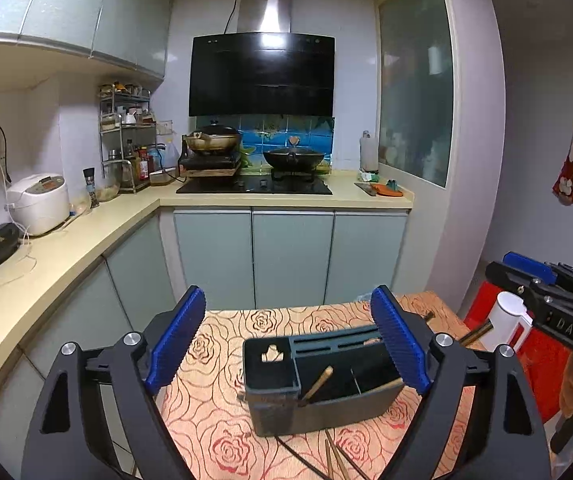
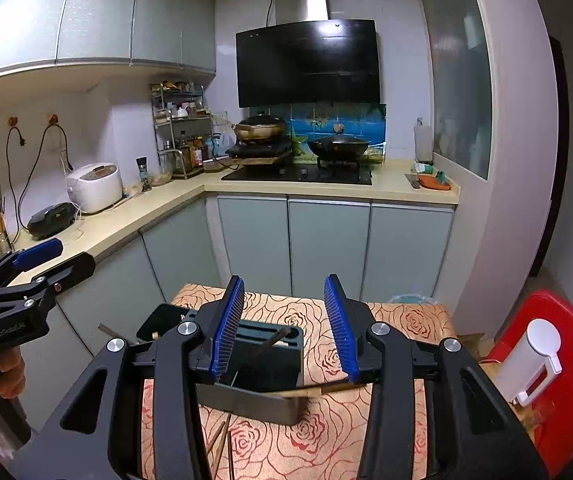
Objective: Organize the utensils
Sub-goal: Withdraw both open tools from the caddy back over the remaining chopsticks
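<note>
Both grippers hover level above dark utensil holder (image 1: 318,384) on rose-patterned bench (image 1: 222,436). Left gripper (image 1: 290,340) fingers spread wide, empty. Right gripper (image 2: 290,328) fingers roughly half open, empty. Some chopsticks (image 1: 317,385) already stand in holder; loose chopsticks (image 1: 336,458) lie just beside holder's near wall. Next grab likely needs low approach, fingers straddling one stick crosswise.

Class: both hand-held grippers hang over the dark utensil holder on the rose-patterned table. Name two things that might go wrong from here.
1. The utensil holder stands near the table's front edge; a push from the open left hand-held gripper could shove or tip it.
2. Loose chopsticks lie on the cloth just in front of the holder, partly under the open right hand-held gripper; a careless pass might sweep them off.
</note>
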Action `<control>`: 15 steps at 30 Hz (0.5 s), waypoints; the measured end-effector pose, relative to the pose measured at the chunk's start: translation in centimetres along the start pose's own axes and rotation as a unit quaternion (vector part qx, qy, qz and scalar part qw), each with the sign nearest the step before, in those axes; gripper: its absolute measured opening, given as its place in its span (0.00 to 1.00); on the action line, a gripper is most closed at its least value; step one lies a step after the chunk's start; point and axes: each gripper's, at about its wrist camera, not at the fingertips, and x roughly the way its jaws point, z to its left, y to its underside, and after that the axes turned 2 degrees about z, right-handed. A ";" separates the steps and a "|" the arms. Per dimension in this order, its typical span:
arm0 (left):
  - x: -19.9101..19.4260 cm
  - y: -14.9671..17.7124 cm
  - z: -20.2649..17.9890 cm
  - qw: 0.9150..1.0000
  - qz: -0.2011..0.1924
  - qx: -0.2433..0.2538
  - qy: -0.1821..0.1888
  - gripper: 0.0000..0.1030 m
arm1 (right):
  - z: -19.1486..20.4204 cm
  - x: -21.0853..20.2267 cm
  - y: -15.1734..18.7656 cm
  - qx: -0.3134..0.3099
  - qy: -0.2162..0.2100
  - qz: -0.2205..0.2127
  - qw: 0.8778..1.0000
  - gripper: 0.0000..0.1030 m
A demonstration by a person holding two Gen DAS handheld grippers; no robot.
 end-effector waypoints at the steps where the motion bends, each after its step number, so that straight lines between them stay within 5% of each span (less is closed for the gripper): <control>1: -0.2 0.3 0.1 1.000 0.001 -0.002 0.000 0.80 | -0.1 -0.3 0.2 0.000 0.000 -0.001 1.000 0.40; 15: -4.0 7.3 1.0 1.000 0.005 0.001 -0.016 0.83 | 0.1 -4.9 5.5 -0.012 0.015 -0.027 0.999 0.42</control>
